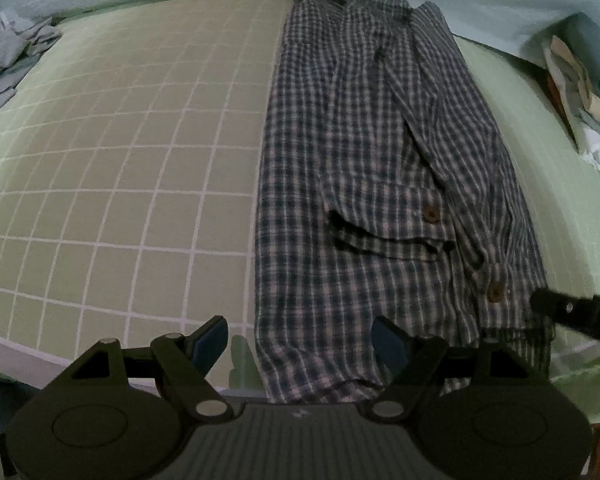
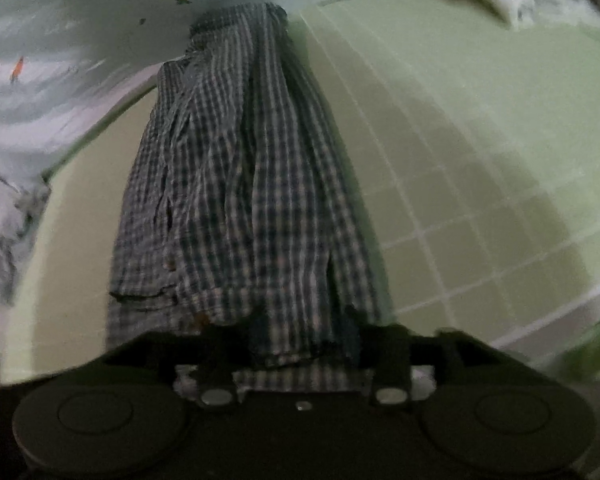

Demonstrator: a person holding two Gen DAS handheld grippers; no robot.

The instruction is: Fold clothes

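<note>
I see the plaid shirt (image 1: 364,184) lying as a long narrow band on the gridded cutting mat (image 1: 120,184), sides already turned in, so I judge the lengthwise fold is done and the crosswise one is next. In the left wrist view it fills the centre and right of the frame, hem nearest the lens; my left gripper (image 1: 304,344) stands wide open at lower centre with nothing between its blue pads (image 1: 210,340), straddling the shirt's left edge at the hem, placed there, I think, to take that corner. In the right wrist view the right gripper (image 2: 304,344) sits low centre over the hem of the shirt (image 2: 236,184); cloth lies between the jaws, but I cannot tell whether they press on it; the frame is blurred.

Open mat fills the left of the left wrist view and the right of the right wrist view; crumpled grey clothes (image 1: 8,56) lie upper left, stacked items (image 1: 580,92) at the right edge; both well apart from the shirt.
</note>
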